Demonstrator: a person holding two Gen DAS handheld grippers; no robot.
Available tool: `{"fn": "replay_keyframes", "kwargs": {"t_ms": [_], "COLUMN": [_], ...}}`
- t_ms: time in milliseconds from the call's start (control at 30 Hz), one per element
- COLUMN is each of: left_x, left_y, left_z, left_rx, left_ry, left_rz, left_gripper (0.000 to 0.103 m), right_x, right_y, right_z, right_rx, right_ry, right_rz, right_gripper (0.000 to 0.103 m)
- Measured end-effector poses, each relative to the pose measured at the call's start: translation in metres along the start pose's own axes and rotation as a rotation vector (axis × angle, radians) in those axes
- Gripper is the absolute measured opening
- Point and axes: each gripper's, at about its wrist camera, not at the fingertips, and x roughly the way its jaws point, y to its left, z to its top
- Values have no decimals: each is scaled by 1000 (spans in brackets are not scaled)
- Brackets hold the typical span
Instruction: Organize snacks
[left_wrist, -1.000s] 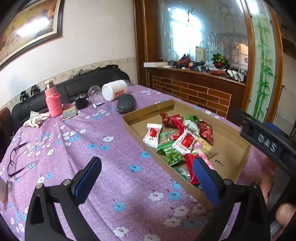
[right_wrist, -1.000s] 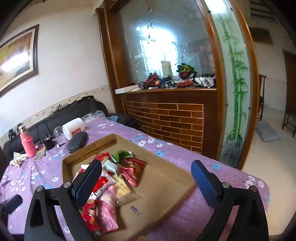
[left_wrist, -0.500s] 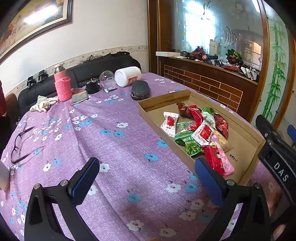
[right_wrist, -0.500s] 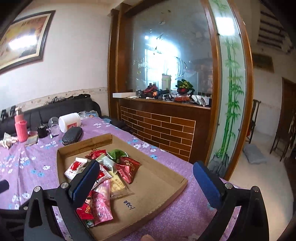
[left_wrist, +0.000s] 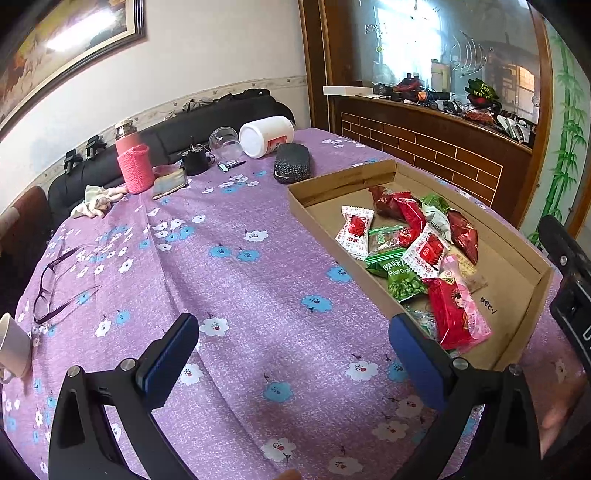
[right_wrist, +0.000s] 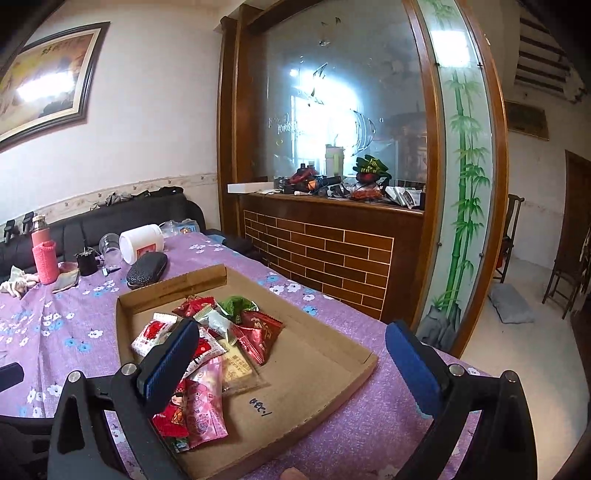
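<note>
A shallow cardboard tray (left_wrist: 343, 179) lies on the purple flowered tablecloth (left_wrist: 229, 280) and holds a pile of snack packets (left_wrist: 413, 251): red, white, green and pink wrappers. The tray (right_wrist: 332, 373) and the snack packets (right_wrist: 207, 350) also show in the right wrist view. My left gripper (left_wrist: 293, 352) is open and empty above the cloth, left of the tray's near corner. My right gripper (right_wrist: 291, 358) is open and empty above the tray's near half, its left finger (right_wrist: 168, 360) over the packets.
At the table's far end stand a pink bottle (left_wrist: 133, 162), a white jar on its side (left_wrist: 266, 136), a clear cup (left_wrist: 223, 139), a dark glasses case (left_wrist: 291, 167) and a cloth (left_wrist: 98, 197). Glasses (left_wrist: 55, 284) and a white cup (left_wrist: 13, 345) are at left. A brick-faced counter (right_wrist: 332, 251) stands beyond.
Both grippers have pulled back and risen, so more of the table and tray is in view. Both stay open and empty. The snacks have not moved.
</note>
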Motion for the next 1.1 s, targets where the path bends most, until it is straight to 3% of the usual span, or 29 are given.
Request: {"fn": "replay_keyframes", "kwargs": {"t_ms": [533, 1100], "left_x": [-8, -7], "left_y": [-6, -9], "left_z": [-3, -3], "left_rx": [31, 44], "left_ry": [-44, -32], "left_rz": [43, 46], "left_gripper": [102, 102], "right_x": [3, 6], "right_y": [0, 0], "right_z": [-1, -2], "right_rx": [1, 3], "right_ry": [14, 25], "right_rz": [3, 4], "right_gripper": [102, 102]}}
